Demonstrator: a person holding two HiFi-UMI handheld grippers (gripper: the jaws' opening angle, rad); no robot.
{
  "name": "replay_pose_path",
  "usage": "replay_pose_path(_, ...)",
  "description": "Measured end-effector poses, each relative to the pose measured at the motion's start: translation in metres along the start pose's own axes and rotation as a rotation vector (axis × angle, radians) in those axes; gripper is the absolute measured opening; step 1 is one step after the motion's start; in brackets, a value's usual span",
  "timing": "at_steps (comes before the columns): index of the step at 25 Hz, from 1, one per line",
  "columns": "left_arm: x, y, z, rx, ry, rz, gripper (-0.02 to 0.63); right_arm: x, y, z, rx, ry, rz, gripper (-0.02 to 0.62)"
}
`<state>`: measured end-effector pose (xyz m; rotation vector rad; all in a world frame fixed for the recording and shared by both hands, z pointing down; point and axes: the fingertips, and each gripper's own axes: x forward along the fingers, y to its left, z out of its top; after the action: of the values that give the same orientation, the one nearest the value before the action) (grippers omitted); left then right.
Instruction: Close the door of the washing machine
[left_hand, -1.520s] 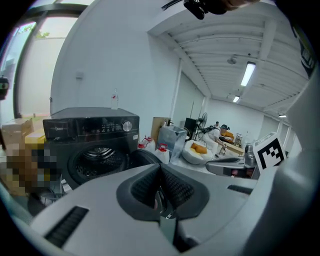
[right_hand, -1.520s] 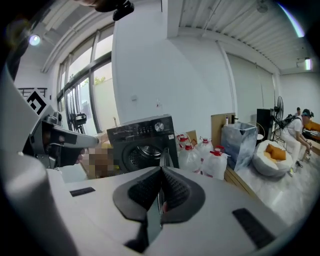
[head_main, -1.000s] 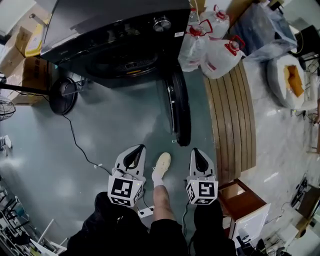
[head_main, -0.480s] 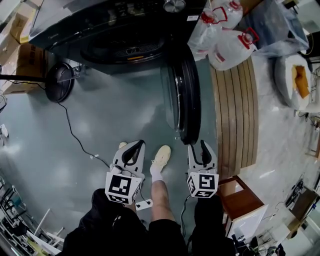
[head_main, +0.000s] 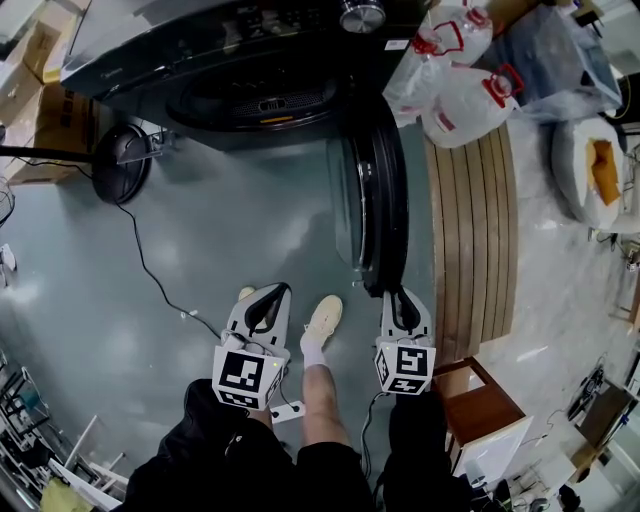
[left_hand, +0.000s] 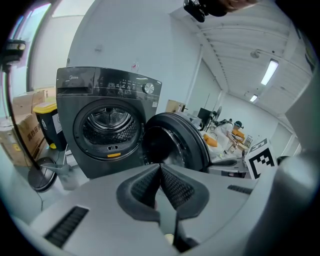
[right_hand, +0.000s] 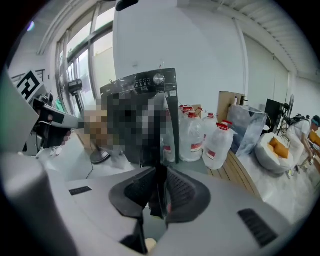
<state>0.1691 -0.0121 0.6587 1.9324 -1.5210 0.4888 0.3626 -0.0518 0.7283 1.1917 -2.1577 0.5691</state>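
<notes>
The right gripper's (head_main: 396, 298) jaws have just been closing on the open door (head_main: 386, 190) edge, gripping it. The left gripper's (head_main: 271, 293) jaws are closed and empty.

Washing machine (head_main: 200, 50): dark grey front-loader, upper part of head view, front facing down-frame. Control panel runs along its top edge, round knob (head_main: 361, 14) at right end.

Drum opening (head_main: 262, 100): uncovered. Left gripper view shows ribbed metal drum inside and orange label just below opening.

Door (head_main: 385, 200): round, black, thick rim, dark glass centre. Wide open, hinged at right side of opening, standing roughly square to machine front. Seen edge-on in head view, running from upper centre down to centre-right of frame. Upright.
</notes>
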Motion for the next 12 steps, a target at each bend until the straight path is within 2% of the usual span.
replay_pose_path(12, -0.003, 0.018, -0.009, -0.018, 0.010, 0.009, 0.023, 0.010, 0.047, 0.000, -0.007, 0.006, 0.081, 0.084)
